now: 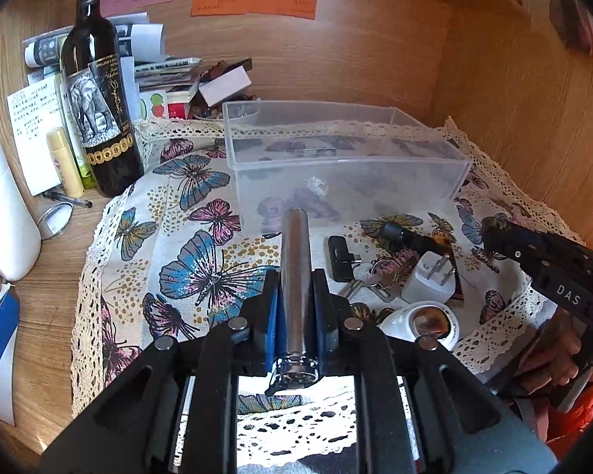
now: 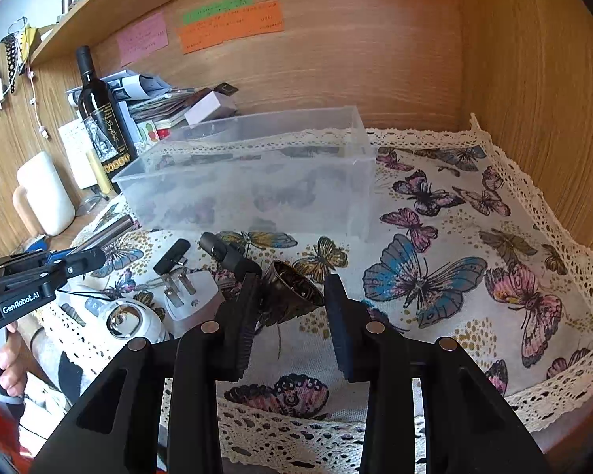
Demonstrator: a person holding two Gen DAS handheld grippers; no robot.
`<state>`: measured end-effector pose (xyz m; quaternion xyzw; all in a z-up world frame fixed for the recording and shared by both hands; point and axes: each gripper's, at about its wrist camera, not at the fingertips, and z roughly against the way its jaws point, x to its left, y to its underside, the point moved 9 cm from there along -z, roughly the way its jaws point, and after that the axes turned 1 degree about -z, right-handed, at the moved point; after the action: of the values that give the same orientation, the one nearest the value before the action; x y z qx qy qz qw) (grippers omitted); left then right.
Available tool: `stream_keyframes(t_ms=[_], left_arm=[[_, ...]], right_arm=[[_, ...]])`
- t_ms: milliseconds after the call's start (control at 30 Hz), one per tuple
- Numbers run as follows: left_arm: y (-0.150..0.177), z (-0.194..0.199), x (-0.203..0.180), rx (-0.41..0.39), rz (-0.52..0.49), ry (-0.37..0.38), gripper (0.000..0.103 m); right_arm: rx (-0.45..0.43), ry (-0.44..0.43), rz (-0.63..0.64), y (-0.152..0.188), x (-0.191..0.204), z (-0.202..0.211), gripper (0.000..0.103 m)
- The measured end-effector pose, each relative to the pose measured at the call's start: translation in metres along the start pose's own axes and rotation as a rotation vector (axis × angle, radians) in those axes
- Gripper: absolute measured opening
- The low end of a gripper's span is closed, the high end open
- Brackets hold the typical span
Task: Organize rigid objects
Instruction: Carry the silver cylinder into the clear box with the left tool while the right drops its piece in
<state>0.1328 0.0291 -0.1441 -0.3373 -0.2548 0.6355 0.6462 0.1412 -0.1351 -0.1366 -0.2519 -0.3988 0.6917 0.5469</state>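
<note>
- Closest to us, our left gripper (image 1: pixel 295 296) has its blue-padded fingers (image 1: pixel 271 308) pressed on both sides of a silver metal cylinder (image 1: pixel 295 260), which points forward along them and sits clear of the cloth.
- Our right gripper (image 2: pixel 292 308) has its fingers (image 2: pixel 342 316) drawn in around a dark bell-shaped piece (image 2: pixel 292 290); the left finger looks to be touching it, but we cannot tell whether the right one does.
- Both work over a butterfly-print cloth (image 2: pixel 435 276) with a lace edge, spread on the wooden surface (image 1: pixel 47 300).
- Between the two grippers, on the cloth, lie a white round lamp-like object (image 1: pixel 425 322), a white plug adapter (image 1: pixel 431 280), a set of keys (image 1: pixel 369 278), a small black dongle (image 1: pixel 340 258) and a black tube-shaped item (image 1: pixel 407 237), all close together.
- Just beyond them stands a clear plastic bin (image 1: pixel 336 181), open at the top; through its frosted walls we see only the cloth's pattern.
- To the left of the bin stand a dark wine bottle (image 1: pixel 99 118) with an elephant label, a pale yellow tube (image 1: pixel 65 162) and a stack of papers (image 1: pixel 146 59).
- Farthest back, pink, green and orange notes (image 1: pixel 253 0) are stuck on the wooden back panel.
</note>
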Motion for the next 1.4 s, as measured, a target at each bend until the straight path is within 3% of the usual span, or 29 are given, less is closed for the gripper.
stream_keyframes(t_ms=[300, 833, 1167, 1400], left_arm=[[-0.037, 0.022, -0.003, -0.076, -0.015, 0.031, 0.015], [-0.134, 0.009, 0.001, -0.145, -0.042, 0.063, 0.015], [-0.177, -0.018, 0.007, -0.156, -0.047, 0.034, 0.015], [-0.178, -0.065, 0.005, -0.079, -0.064, 0.027, 0.015]], right_arm=[[-0.128, 0.029, 0.043, -0.045, 0.005, 0.019, 0.031], [-0.232, 0.022, 0.115, -0.122, 0.017, 0.011, 0.031], [-0.211, 0.003, 0.14, -0.145, 0.021, -0.014, 0.031], [-0.131, 0.012, 0.154, -0.141, 0.011, -0.054, 0.031]])
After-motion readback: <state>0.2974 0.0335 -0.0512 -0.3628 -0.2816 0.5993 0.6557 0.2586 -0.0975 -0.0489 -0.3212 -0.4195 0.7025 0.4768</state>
